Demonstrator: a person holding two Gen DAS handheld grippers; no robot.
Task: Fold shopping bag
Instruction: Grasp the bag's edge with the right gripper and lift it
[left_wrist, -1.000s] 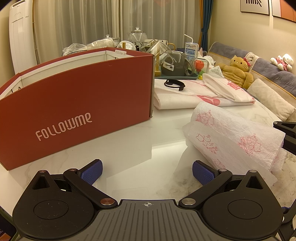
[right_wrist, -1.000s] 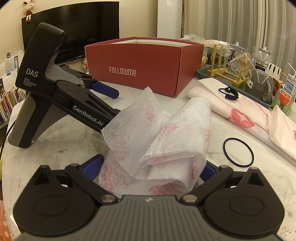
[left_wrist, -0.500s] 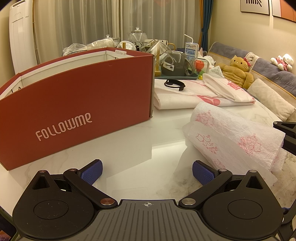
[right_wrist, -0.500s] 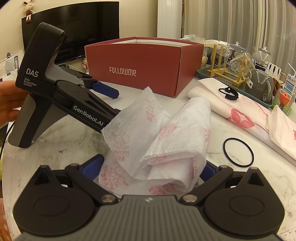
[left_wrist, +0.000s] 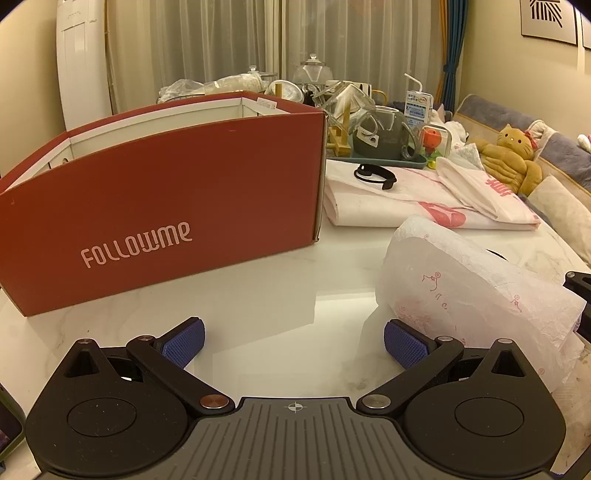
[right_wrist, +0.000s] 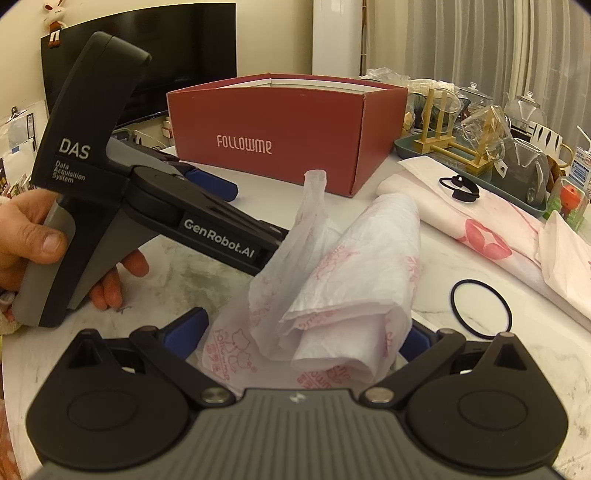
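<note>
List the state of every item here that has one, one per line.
left tongs: open, empty, held by a hand
right tongs: open around the bag
shopping bag: crumpled, loosely rolled, on the table
red box: open-topped, upright
black ring: flat on the table
folded bags: stacked flat

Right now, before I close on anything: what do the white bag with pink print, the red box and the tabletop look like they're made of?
Shopping bag: thin, crinkly, translucent film, probably plastic; it holds creases and light passes through it.
Red box: matte cardboard, probably; white raw edges show along the open rim.
Tabletop: glossy white stone or a marble-look surface; faint grey veins, and it mirrors the box.
</note>
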